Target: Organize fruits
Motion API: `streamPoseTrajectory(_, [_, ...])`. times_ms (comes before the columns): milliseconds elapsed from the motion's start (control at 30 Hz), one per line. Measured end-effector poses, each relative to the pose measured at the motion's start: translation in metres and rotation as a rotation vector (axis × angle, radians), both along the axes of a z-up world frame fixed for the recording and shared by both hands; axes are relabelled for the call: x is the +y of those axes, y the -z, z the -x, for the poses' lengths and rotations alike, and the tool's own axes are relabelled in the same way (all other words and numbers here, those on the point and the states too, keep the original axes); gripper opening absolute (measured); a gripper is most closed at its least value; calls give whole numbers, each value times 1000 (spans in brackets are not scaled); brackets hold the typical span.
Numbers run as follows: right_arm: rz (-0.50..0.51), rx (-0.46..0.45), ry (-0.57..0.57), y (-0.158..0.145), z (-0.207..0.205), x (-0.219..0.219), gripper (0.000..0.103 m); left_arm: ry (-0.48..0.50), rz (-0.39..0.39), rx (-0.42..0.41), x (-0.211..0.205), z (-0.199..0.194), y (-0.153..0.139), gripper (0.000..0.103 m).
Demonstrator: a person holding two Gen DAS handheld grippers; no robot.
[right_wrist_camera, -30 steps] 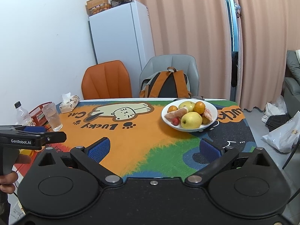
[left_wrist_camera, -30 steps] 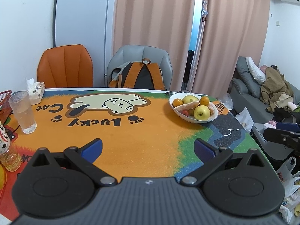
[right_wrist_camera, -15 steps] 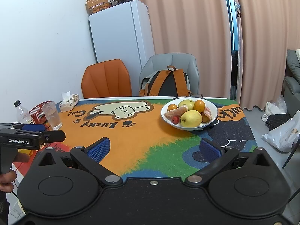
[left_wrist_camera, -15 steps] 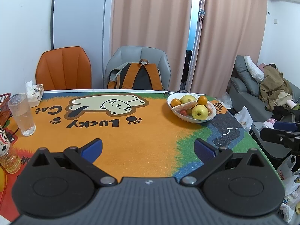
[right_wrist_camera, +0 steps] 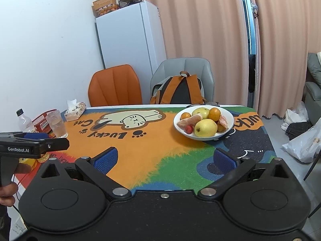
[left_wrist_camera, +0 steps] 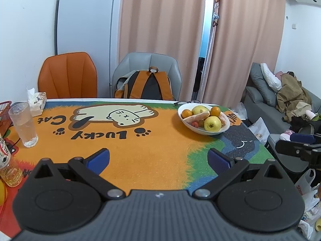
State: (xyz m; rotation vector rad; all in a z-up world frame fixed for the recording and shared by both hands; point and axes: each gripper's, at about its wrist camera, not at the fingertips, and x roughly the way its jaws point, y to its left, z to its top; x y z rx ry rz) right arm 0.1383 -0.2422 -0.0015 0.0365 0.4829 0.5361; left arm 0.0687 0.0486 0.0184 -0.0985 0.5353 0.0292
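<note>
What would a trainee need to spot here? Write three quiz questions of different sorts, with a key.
1. True or false: the right gripper is shut on a fruit.
2. Multiple choice: the small red fruit in the white bowl lies (a) at the bowl's near side beside the big yellow-green fruit, (b) on the mat, (c) in the glass.
3. Fill in: the backpack sits on the ____ chair.

Key
1. False: it is open and empty, as is the left gripper.
2. a
3. grey
</note>
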Motion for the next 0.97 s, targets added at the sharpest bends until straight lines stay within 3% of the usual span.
streamPoseTrajectory(967, [-7, 34, -6, 14, -9, 5, 103, 2, 11, 28, 3, -5, 10, 103])
